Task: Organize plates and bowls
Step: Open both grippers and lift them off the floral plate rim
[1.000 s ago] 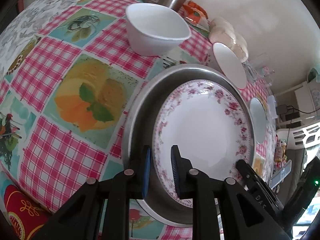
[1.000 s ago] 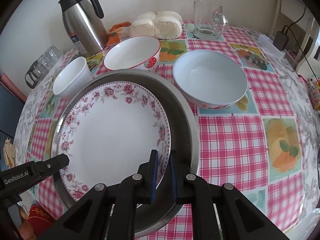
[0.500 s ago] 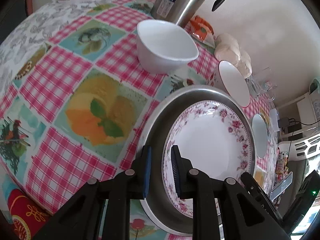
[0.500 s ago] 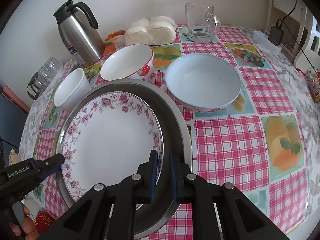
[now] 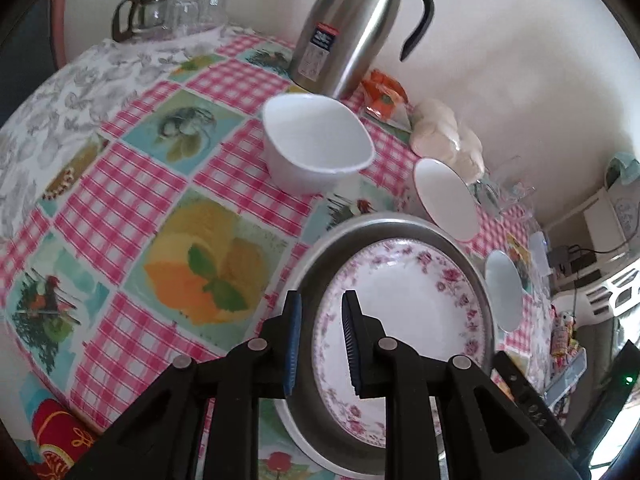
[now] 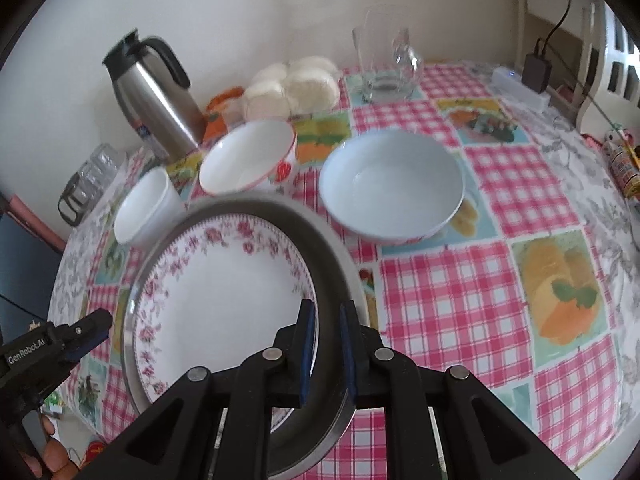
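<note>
A steel tray [image 5: 320, 248] [image 6: 340, 264] holds a white plate with a pink floral rim [image 5: 404, 304] [image 6: 224, 288]. My left gripper [image 5: 318, 332] is shut on the tray's near rim. My right gripper [image 6: 324, 344] is shut on the tray's opposite rim. The tray looks lifted and tilted above the table. A small white bowl [image 5: 316, 148] [image 6: 146, 208], a red-rimmed bowl [image 5: 446, 204] [image 6: 248, 160] and a wide pale blue bowl [image 5: 504, 290] [image 6: 392, 188] stand behind it.
A steel thermos [image 5: 352, 28] [image 6: 156, 96], a bag of white buns [image 6: 292, 88], a glass mug [image 6: 386, 64] and a rack of glasses [image 5: 172, 12] line the wall side. The checked tablecloth [image 6: 460, 300] shows at right. The left gripper appears in the right wrist view [image 6: 60, 344].
Both grippers have raised and drawn the tray with the plate back toward me; the table and bowls now appear farther away. The grips have not changed.
</note>
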Demonstrator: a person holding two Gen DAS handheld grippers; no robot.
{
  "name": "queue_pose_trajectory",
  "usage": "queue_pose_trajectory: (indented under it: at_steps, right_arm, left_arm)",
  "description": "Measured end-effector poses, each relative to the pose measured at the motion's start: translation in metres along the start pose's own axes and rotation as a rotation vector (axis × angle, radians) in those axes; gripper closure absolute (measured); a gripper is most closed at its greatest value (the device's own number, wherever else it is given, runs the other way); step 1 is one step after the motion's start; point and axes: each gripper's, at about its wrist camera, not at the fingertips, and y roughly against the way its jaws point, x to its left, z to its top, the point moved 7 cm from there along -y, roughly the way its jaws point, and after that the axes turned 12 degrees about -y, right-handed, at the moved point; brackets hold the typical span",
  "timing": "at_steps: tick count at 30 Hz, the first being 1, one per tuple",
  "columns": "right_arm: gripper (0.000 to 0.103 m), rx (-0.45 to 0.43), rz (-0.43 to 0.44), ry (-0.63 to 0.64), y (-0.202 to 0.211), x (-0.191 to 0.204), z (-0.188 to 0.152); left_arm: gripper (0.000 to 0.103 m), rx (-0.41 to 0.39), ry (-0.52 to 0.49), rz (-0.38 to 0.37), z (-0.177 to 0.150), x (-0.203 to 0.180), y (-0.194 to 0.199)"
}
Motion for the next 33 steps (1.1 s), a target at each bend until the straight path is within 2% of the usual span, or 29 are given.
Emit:
queue_pose_trajectory:
  at_steps: [4, 8, 11, 18, 23, 33]
  right_arm:
    - [0.087, 0.005, -0.043, -0.054, -0.002, -0.015, 0.002]
    - [0.087, 0.034, -0.015, -0.068, -0.006, -0.017, 0.0]
    - [0.091, 0.054, -0.013, -0.057, -0.011, -0.015, -0.005]
    - [0.091, 0.053, -0.026, -0.033, -0.014, -0.013, -0.007]
    - [0.091, 0.085, 0.009, -0.029, -0.019, -0.008, -0.012]
    - [0.091, 0.094, -0.006, -0.007, -0.02, -0.005, -0.014]
  left_arm:
    - [0.082, 0.01, 0.054, 0.02, 0.0, 0.015, -0.004]
    - [0.082, 0.075, 0.082, -0.01, -0.007, 0.02, -0.021]
    - [0.082, 0.102, 0.089, -0.009, -0.01, 0.021, -0.028]
    - [0.082, 0.088, 0.104, -0.019, -0.009, 0.022, -0.029]
    - [0.082, 0.052, 0.133, -0.011, -0.003, 0.031, -0.022]
    - [0.082, 0.049, 0.134, -0.004, -0.003, 0.03, -0.02]
